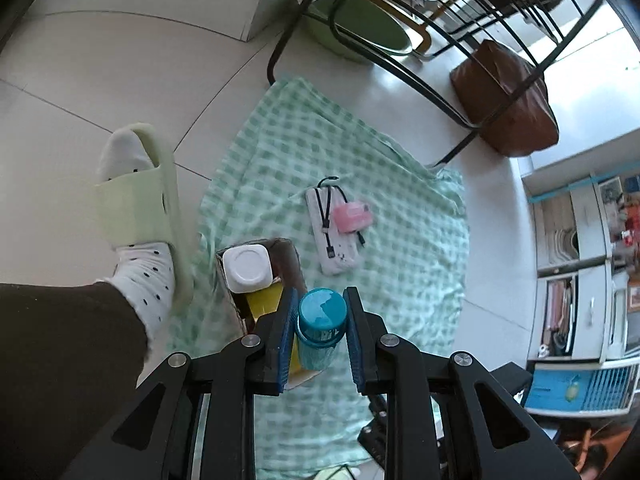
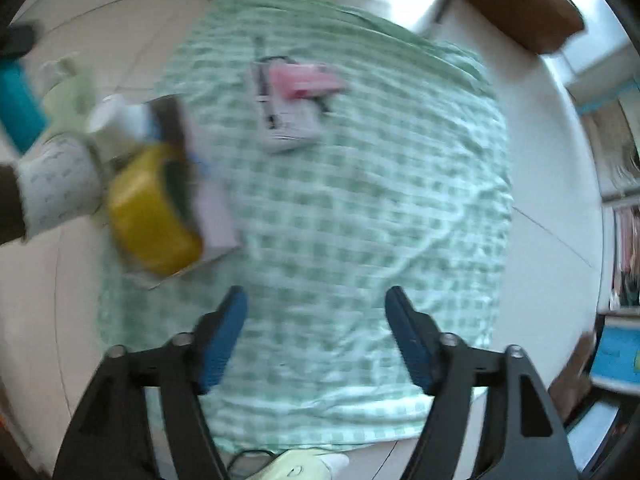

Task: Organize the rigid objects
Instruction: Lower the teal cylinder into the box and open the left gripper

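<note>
Covering pale floor tiles, checked cloth

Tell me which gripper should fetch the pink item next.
Right. The right gripper is open and empty above the cloth, facing the pink item. The left gripper is shut on the teal bottle.

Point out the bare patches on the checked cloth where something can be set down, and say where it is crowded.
The checked cloth lies bare from the white power bank with the pink item on it, down to the open right gripper, and out to its right edge. It is crowded at the left edge: the cardboard box holds a yellow tape roll and a white bottle.
</note>
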`<action>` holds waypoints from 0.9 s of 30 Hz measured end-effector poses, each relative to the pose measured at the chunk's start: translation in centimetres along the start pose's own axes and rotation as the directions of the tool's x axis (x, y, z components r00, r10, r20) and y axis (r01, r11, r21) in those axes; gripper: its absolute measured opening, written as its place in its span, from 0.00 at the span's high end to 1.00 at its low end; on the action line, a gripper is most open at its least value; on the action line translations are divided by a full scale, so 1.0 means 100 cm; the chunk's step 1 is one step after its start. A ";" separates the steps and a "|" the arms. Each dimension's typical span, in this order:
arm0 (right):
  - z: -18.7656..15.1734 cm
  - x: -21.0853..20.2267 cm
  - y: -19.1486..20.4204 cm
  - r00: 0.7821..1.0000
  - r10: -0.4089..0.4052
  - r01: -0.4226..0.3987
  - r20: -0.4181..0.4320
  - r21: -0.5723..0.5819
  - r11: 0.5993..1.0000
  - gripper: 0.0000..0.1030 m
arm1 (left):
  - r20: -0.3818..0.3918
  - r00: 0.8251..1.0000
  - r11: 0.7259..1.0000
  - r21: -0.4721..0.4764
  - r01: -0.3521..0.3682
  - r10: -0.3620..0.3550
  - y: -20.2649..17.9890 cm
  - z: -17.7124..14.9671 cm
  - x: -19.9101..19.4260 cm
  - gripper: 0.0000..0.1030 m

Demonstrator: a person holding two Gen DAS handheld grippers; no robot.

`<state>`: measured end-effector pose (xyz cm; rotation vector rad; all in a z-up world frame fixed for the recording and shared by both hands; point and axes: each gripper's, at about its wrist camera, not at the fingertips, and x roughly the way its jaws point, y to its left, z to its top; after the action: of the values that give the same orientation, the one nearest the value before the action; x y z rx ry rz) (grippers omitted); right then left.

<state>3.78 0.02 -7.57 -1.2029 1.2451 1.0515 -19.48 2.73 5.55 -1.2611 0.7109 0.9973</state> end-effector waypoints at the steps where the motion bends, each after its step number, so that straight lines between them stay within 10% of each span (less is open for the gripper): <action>1: -0.001 0.002 -0.009 1.000 0.021 -0.021 0.002 0.034 0.999 0.16 | 0.005 1.000 1.000 0.008 -0.006 0.006 -0.003 -0.001 0.001 0.80; 7: -0.006 0.020 -0.037 0.977 0.198 -0.182 -0.078 0.176 0.967 0.00 | 0.024 0.998 0.990 0.128 -0.066 0.064 -0.033 0.010 0.021 0.80; 12: -0.015 0.022 -0.049 0.981 0.165 -0.139 -0.098 0.233 0.963 0.00 | 0.006 0.981 0.947 0.260 -0.186 0.192 -0.050 0.018 0.061 0.80; 27: -0.021 0.029 -0.077 0.959 0.275 -0.230 -0.067 0.384 0.894 0.00 | -0.029 0.978 0.964 0.177 -0.200 0.209 -0.039 0.025 0.093 0.71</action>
<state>11.37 -3.00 -9.77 -0.8322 1.6462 0.8803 -12.28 7.16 -0.46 -1.0772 0.9599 1.0505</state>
